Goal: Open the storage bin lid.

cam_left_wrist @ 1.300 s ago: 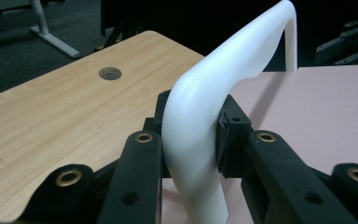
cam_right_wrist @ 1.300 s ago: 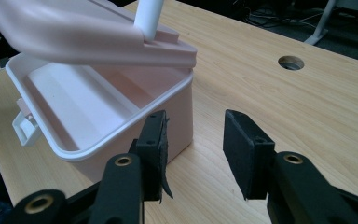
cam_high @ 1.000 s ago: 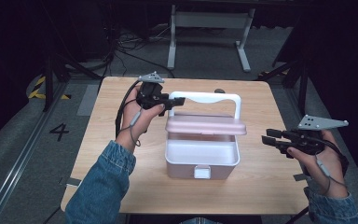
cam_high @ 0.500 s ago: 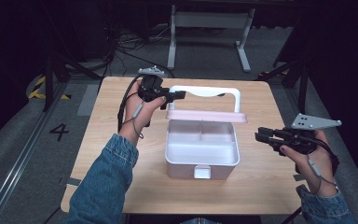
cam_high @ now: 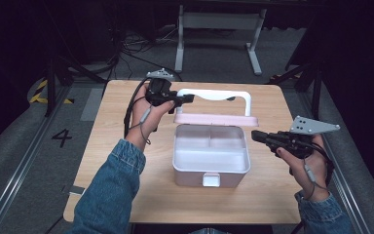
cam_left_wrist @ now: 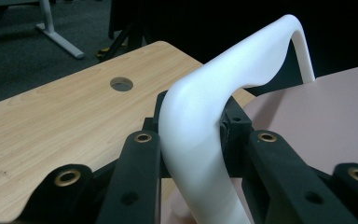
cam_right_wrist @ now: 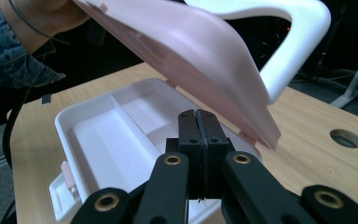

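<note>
The pink plastic box [cam_high: 211, 156] sits mid-counter [cam_high: 126, 185], its smooth pink lid [cam_high: 216, 119] raised at 12 o'clock by the curved white handle [cam_left_wrist: 200, 121]. The left hand-held gripper [cam_high: 187, 99] is clamped on that handle; hold it steady so the lid opens fully without tipping the box. At 3 o'clock the right hand-held gripper [cam_right_wrist: 199, 135] has just been closing, empty, jaws together.

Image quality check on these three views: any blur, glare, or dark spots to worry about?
High view: table evenly lit, surroundings nearly black, slightly soft, no glare on the box. Left gripper view: white handle sharp and bright without blowout, background dark. Right gripper view: pink lid close to the lens and a little soft; right gripper crisp.
</note>
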`<state>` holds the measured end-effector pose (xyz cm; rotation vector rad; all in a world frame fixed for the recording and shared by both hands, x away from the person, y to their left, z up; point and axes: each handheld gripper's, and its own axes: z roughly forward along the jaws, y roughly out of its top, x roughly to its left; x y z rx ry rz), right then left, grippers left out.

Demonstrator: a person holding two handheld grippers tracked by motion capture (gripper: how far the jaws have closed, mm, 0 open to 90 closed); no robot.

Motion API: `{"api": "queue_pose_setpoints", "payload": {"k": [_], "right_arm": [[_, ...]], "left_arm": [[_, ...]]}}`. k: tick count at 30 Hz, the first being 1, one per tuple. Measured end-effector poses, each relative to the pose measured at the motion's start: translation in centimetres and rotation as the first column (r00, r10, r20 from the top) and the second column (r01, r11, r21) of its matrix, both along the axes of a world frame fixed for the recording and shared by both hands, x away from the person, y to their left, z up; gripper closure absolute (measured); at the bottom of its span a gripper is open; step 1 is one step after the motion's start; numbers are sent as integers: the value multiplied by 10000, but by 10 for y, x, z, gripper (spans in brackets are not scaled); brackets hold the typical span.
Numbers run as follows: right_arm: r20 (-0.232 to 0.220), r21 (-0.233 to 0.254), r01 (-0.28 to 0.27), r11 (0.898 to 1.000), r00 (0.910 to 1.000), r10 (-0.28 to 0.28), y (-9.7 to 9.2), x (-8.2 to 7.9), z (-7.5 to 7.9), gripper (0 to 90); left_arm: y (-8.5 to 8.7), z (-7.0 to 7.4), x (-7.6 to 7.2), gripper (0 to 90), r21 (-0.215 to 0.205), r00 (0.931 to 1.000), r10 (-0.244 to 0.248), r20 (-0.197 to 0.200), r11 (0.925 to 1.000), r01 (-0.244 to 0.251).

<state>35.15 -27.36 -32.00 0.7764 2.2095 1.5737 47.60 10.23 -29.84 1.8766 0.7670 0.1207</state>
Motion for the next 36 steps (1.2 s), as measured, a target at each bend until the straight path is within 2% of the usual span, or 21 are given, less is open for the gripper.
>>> {"api": "queue_pose_setpoints", "payload": {"k": [6,10,12,13,15,17,19,21,26,31,36], "right_arm": [[362,206,1,9998,9993,-9,7,0,2,900],[398,258,98,9996,9992,-108,6,2,1,900],[384,283,95,9996,9992,-106,6,3,1,900],[390,283,113,9995,9992,-124,6,3,1,900],[430,289,86,9995,9990,-99,6,4,1,900],[444,324,109,9994,9989,-124,7,4,1,900],[462,356,124,9993,9988,-141,7,5,1,900],[485,363,143,9992,9987,-160,7,5,1,900],[486,442,183,9989,9986,-205,7,6,2,900],[436,477,203,9987,9988,-224,6,6,2,900],[386,558,218,9982,9990,-240,6,7,2,900]], "left_arm": [[0,0,-1,740,-70,10000,-97,-24,9999,97],[0,2,-4,708,91,9999,-154,-32,9998,154],[-3,2,-6,614,250,9996,-156,243,9996,150],[-4,2,-7,588,487,9987,-64,504,9988,40],[-5,3,-7,472,907,9940,229,1073,9953,-327],[-2,4,-7,418,706,9921,433,1178,9962,-518],[2,6,-7,400,494,9909,398,1290,9977,-465],[4,8,-9,383,456,9910,427,1266,9978,-488],[14,15,-16,373,365,9873,498,1510,9978,-559],[32,21,-31,352,390,9814,627,1815,9967,-709],[52,25,-51,332,496,9759,571,2107,9964,-690]]}}
